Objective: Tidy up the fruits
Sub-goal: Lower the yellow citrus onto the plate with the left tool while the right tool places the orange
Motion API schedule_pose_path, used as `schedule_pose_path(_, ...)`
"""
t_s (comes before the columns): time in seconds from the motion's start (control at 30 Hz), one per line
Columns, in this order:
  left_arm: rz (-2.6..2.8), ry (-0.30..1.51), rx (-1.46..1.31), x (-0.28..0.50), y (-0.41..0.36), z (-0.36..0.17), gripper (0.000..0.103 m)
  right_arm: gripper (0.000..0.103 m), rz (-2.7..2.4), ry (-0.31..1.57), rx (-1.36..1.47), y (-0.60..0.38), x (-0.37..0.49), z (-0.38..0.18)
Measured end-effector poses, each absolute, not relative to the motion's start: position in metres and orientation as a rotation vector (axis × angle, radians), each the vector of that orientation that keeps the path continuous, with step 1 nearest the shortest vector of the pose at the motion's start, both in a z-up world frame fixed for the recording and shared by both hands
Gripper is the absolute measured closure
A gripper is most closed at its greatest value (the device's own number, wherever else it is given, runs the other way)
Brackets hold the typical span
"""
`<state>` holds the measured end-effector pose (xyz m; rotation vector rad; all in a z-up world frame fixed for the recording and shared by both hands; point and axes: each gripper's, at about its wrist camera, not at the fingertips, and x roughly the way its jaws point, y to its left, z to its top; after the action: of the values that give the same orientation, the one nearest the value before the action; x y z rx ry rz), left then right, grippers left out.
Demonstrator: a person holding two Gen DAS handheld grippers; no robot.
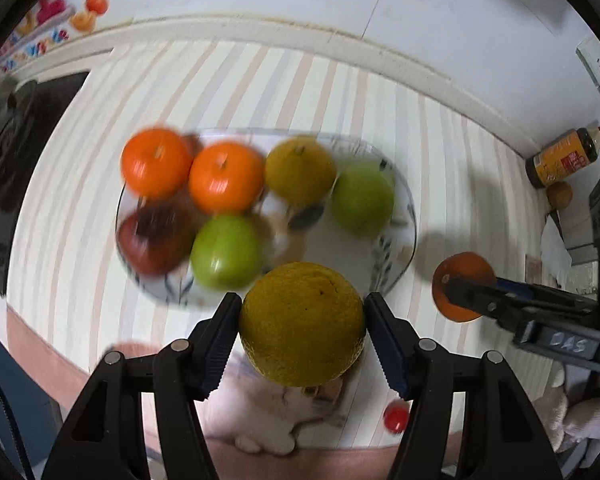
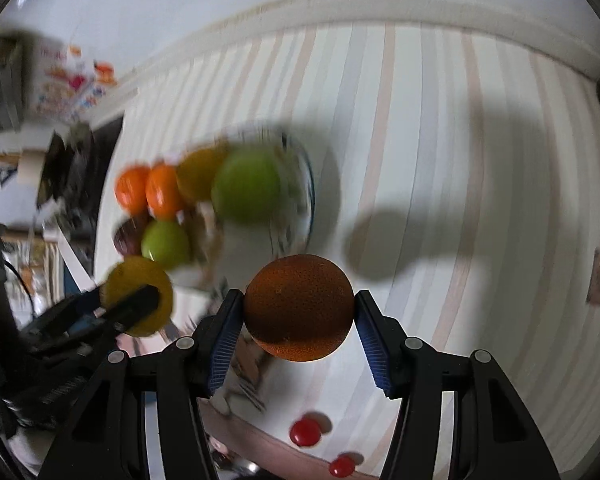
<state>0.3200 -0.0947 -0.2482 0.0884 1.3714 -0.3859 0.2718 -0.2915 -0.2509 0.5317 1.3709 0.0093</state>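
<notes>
Left tongs: I am gripping a yellow-green citrus above the plate.
Right tongs: I am clamping an orange over the worktop.
Handling: I am judging both firm, rounded, roll-prone; gripping across the widest middle.

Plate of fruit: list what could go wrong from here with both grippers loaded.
1. The plate already holds six fruits; the yellow citrus in the left gripper may knock the green apple when set down.
2. The right gripper holds the orange only at its sides; it could slip and roll across the striped tablecloth.
3. The grippers are close together and may collide.
</notes>
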Motion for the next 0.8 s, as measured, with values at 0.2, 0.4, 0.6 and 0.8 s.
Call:
schedule_pose_path(0.2, -0.396, 1.431, 0.081, 0.348, -0.105, -0.263, 0.042, 0.044, 0.012, 1.342, 0.571, -0.306, 0.305, -0.241)
schedule_pose_path(0.4, -0.386, 1.485, 0.061, 0.35, -0.109, -0.278, 0.042, 0.044, 0.016, 1.382, 0.602, -0.299, 0.322, -0.259)
schedule_pose_path(0.6, -0.366, 1.518, -0.021, 0.351, -0.102, -0.285, 0.041, 0.043, 0.03, 1.432, 0.695, -0.296, 0.324, -0.28)
schedule_pose_path(0.8, -0.377, 1.513, -0.13, 0.353, -0.08, -0.271, 0.019, 0.028, 0.026, 1.454, 0.766, -0.3, 0.321, -0.287)
